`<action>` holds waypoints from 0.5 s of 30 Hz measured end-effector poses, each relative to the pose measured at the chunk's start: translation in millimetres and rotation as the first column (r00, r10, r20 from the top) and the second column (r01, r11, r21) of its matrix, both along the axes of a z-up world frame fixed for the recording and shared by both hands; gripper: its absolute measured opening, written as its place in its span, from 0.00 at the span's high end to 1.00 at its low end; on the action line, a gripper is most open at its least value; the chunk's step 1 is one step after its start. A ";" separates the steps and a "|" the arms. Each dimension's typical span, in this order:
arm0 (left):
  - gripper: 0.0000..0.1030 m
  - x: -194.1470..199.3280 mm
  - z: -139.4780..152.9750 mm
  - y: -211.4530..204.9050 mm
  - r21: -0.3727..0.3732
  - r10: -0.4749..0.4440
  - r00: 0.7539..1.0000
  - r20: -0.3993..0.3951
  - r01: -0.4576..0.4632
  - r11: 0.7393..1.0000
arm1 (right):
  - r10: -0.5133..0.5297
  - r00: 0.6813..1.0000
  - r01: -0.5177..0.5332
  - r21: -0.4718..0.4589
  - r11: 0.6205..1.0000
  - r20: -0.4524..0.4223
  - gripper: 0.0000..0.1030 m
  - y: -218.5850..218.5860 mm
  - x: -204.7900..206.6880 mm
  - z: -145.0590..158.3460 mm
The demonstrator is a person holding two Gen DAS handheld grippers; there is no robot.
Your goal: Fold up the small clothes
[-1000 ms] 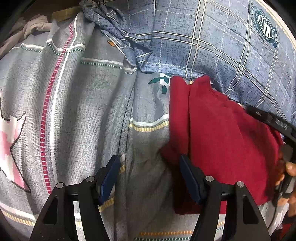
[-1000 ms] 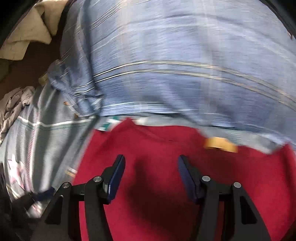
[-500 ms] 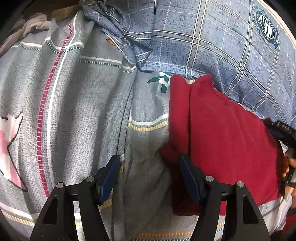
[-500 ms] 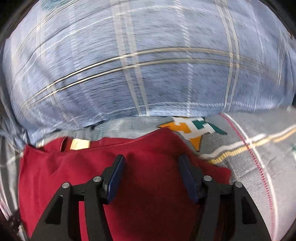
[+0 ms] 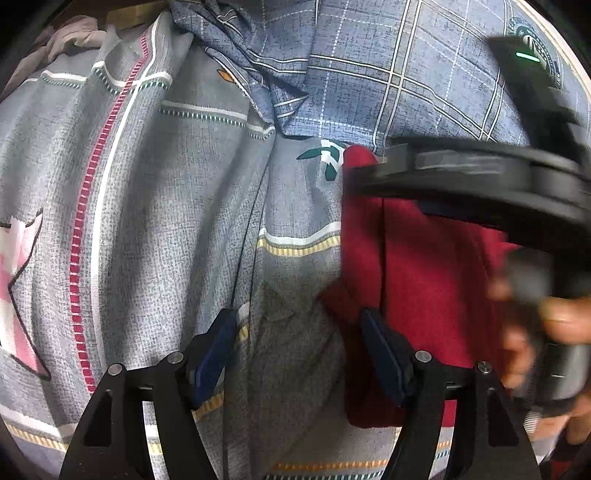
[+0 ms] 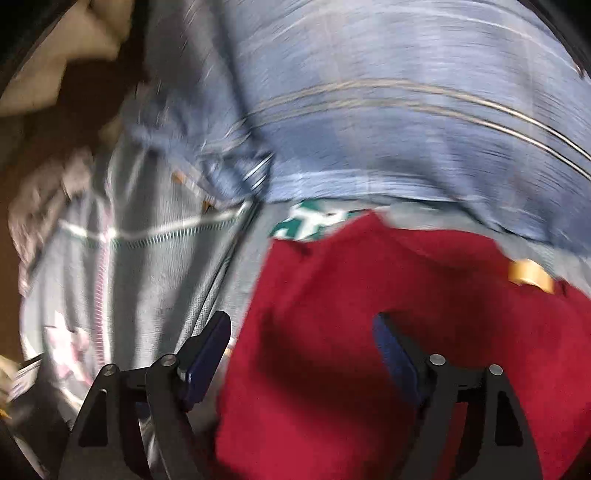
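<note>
A dark red garment (image 5: pixel 424 277) lies folded on a grey patterned bedsheet (image 5: pixel 166 221). My left gripper (image 5: pixel 297 321) hovers at the garment's left edge with its jaws opening. One finger is over the sheet, the other over the red fold, and nothing is clamped. The right gripper's black body (image 5: pixel 498 177) crosses the garment's top, blurred, held by a hand (image 5: pixel 554 325). In the right wrist view the right gripper (image 6: pixel 301 325) stands over the red garment (image 6: pixel 351 332), jaws opening wide with only flat cloth below. A tan label (image 6: pixel 530 275) shows near the collar.
A blue plaid cloth (image 5: pixel 388 74) bulges just behind the garment, also as the blue plaid cloth (image 6: pixel 369 110). Crumpled pale clothes (image 5: pixel 70 33) lie at the far left corner. The sheet (image 6: pixel 159 277) spreads to the left of the garment.
The right gripper swung right along the garment, then back left, and its jaws widened. Its body now crosses the left wrist view. The left gripper stayed put.
</note>
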State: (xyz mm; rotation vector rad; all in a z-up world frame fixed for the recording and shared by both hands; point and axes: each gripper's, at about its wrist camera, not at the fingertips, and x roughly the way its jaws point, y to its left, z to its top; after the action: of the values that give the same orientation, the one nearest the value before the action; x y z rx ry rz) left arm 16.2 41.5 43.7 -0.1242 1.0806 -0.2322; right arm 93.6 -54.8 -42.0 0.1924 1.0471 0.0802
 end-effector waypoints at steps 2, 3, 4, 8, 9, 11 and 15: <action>0.32 -0.7 0.8 0.2 -0.010 -0.003 1.000 0.002 0.003 1.000 | 0.007 1.000 -0.008 -0.062 0.998 -0.021 0.18 15.0 14.6 -15.7; 0.32 -0.5 2.2 1.2 -0.028 -0.005 1.000 0.003 0.005 1.000 | 0.014 1.000 -0.014 -0.129 0.992 -0.001 0.19 22.5 19.2 -20.8; 0.32 -1.4 3.6 2.3 -0.045 -0.006 1.000 0.005 0.006 0.999 | 0.022 1.000 -0.020 -0.177 0.984 0.010 0.23 25.9 20.8 -23.4; 0.30 -3.5 12.4 2.9 -0.112 -0.032 0.999 0.039 0.036 0.993 | 0.014 1.000 -0.010 -0.140 0.990 0.028 0.77 9.8 13.5 -15.3; 0.30 -4.5 15.1 1.3 -0.132 -0.046 0.998 0.049 0.052 0.990 | 0.005 0.999 -0.002 -0.100 0.995 0.039 0.80 1.8 8.6 -9.2; 0.30 -6.9 22.0 -0.6 -0.176 -0.074 0.995 0.073 0.086 0.981 | -0.009 0.997 0.014 -0.056 0.998 0.082 0.82 -13.6 -1.9 7.7; 0.20 -13.1 34.8 2.4 -0.259 -0.113 0.982 0.152 0.150 0.954 | -0.027 0.994 0.031 -0.039 0.999 0.103 0.82 -26.9 -15.3 23.4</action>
State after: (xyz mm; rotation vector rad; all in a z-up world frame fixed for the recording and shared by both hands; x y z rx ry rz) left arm 3.1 43.9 78.5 -0.2777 0.9183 -0.5021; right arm 78.3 -81.7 -18.6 0.1650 0.9425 0.0418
